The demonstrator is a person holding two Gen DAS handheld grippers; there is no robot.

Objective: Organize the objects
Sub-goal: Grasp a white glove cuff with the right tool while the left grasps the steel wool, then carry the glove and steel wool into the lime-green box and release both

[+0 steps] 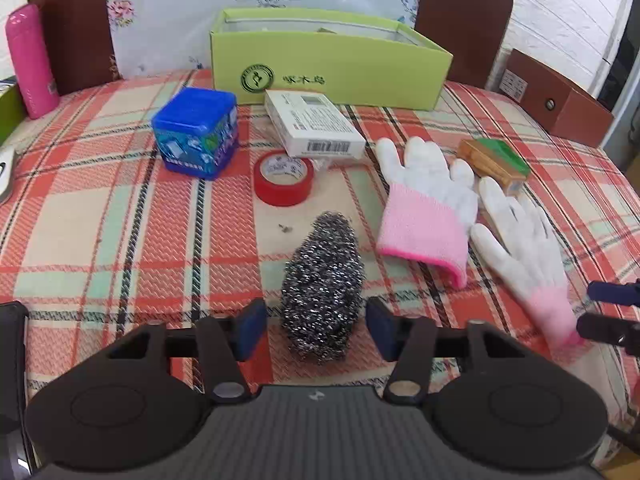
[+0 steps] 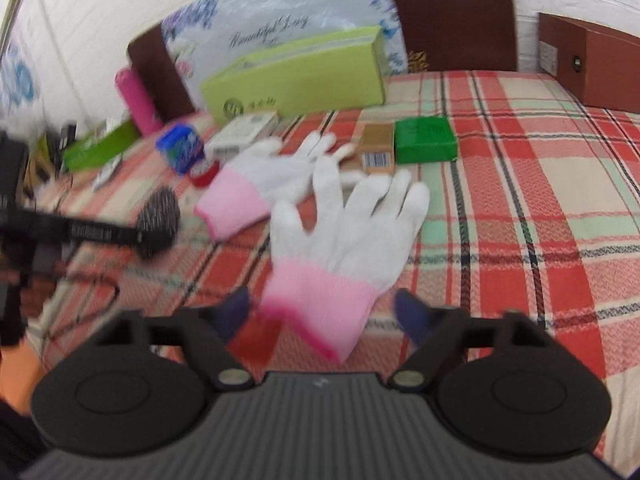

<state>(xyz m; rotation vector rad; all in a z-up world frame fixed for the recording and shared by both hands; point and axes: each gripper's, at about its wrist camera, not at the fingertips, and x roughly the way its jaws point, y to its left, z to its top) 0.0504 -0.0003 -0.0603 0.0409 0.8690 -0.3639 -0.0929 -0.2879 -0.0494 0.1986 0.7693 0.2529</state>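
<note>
A steel wool scourer lies on the plaid cloth between the open fingers of my left gripper, untouched by the pads. It also shows in the right wrist view. My right gripper is open around the pink cuff of the near white glove, not closed on it. A second glove lies further back. A blue box, a white carton, a red tape roll and a green-and-gold box lie nearby. An open lime-green box stands at the back.
A pink bottle stands at the far left. A brown box sits at the back right by the table edge. Chair backs stand behind the table. The right wrist view is motion-blurred.
</note>
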